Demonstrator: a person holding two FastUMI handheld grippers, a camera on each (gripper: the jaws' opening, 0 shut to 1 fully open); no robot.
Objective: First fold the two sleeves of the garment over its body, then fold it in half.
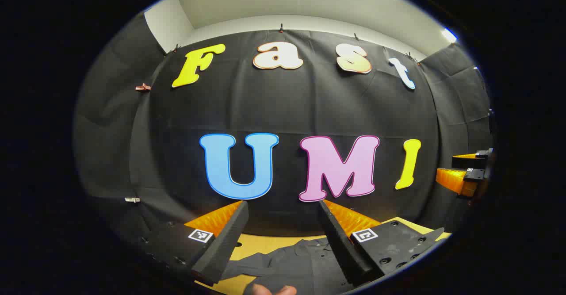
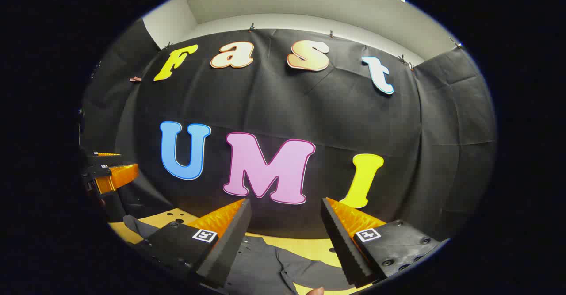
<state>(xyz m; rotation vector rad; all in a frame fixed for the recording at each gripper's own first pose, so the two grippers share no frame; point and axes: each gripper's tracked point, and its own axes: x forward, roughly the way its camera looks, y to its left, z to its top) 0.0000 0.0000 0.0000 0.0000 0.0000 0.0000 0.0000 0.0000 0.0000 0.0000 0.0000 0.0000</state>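
The dark garment (image 1: 292, 264) lies on the yellow counter (image 1: 261, 244) below both hand-held grippers, its lower part cut off at the edge of each view. The left hand-held gripper (image 1: 283, 206) and the right hand-held gripper (image 2: 286, 204) hang above it, fingers spread wide, pinching nothing.

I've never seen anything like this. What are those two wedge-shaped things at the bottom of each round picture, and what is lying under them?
Those wedges are the two fingers of a handheld gripper; a person carries one in each hand. Each picture comes from a camera riding on one gripper: the left gripper and the right gripper. Both stand open, held above the table and holding nothing. Below them a dark grey garment lies on a yellowish table, waiting to be folded. At each picture's side edge you glimpse the other gripper.
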